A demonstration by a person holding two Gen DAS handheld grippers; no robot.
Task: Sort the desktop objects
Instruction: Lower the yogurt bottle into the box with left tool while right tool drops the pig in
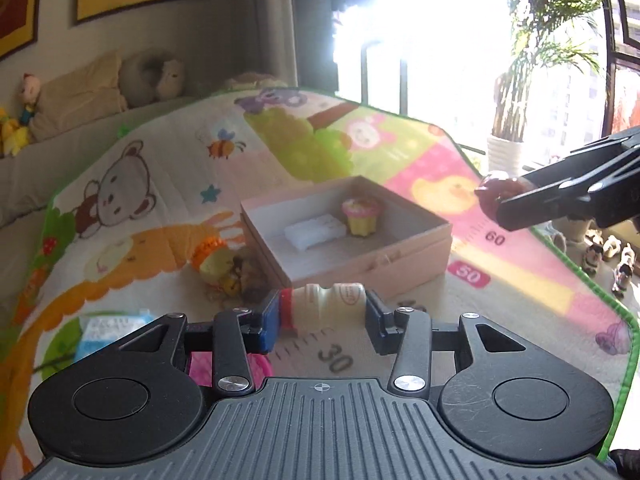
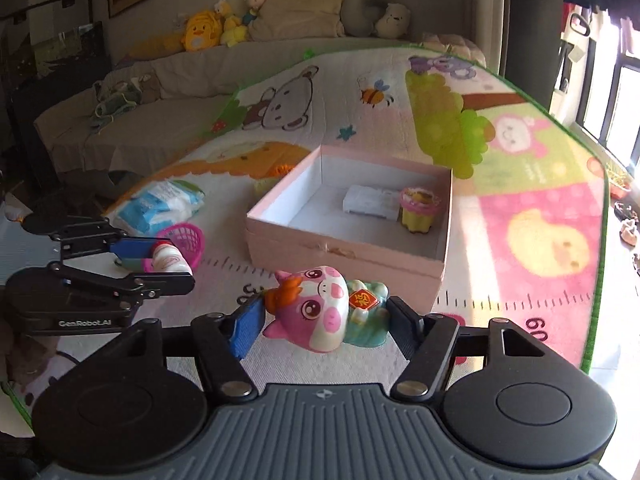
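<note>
Left wrist view showed the left gripper (image 1: 322, 316) clamped on a small drink bottle (image 1: 320, 304), which lay crosswise between the blue pads (image 1: 267, 324), red cap toward the nine o'clock side. At twelve o'clock beyond it sat the pink box (image 1: 400, 264) on the cartoon play mat (image 1: 160, 184), holding a white block (image 1: 314, 232) and a yellow cupcake toy (image 1: 360, 214). The right gripper (image 1: 500, 200) entered at three o'clock. In the right wrist view, that gripper (image 2: 326, 320) pinched a pink cat toy (image 2: 316, 308) sideways between its fingers, the box (image 2: 344, 248) at twelve o'clock. The left gripper (image 2: 176, 264) was at nine o'clock, with a pink basket (image 2: 188, 240) and a tissue pack (image 2: 160, 204) beyond it.
</note>
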